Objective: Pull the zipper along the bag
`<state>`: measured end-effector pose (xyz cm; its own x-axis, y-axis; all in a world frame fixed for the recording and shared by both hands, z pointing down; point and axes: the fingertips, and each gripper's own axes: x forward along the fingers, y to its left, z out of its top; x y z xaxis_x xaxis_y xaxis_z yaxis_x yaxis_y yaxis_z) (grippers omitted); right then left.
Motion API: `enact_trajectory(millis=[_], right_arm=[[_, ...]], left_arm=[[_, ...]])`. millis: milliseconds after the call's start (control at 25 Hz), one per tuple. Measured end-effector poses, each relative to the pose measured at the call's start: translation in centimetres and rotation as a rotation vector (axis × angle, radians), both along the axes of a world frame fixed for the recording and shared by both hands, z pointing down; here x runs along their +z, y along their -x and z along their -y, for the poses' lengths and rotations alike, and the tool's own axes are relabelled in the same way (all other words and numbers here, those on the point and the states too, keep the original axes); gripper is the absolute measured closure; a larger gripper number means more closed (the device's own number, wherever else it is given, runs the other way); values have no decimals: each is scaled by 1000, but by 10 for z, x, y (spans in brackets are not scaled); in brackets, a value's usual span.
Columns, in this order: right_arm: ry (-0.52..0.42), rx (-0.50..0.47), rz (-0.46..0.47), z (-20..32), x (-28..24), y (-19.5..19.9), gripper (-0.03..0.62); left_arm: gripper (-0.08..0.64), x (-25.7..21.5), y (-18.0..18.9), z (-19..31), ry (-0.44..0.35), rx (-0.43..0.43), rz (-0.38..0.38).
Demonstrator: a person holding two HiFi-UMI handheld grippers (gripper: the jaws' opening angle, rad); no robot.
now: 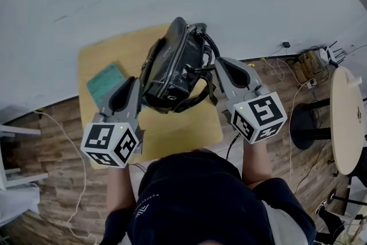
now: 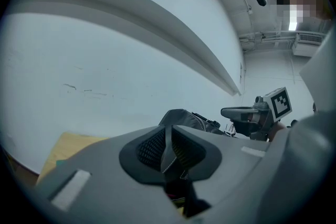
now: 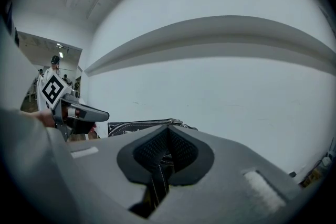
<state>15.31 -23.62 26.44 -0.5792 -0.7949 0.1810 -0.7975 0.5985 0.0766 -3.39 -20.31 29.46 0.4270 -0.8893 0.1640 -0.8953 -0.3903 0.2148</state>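
Own views show left gripper [image 2: 168, 147] and right gripper [image 3: 167, 148] pinching the bag [image 1: 172, 66]; only head view shows round table [image 1: 347, 123]

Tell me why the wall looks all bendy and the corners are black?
Left gripper view: the wide lens bends the wall and its ledge into a curve and leaves the corners black. Right gripper view: the same bend and dark rim. Head view: the floor bows at its edge, and the black bag glints where light hits it.
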Motion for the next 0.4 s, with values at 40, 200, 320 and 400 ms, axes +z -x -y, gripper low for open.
enact_trajectory(millis=[40,200,320,400], right_arm=[[3,-4,2,0,0,0,591],[4,-9,-5,2,0,1,591],[6,-15,-1,4,1,2,591],[6,-20,2,5,2,4,591]], left_arm=[[529,0,-1,0,1,2,3],[541,-1,-2,0,-3,14,6],[560,-2,-1,0,3,13,8],[560,-2,0,0,8,9,12]])
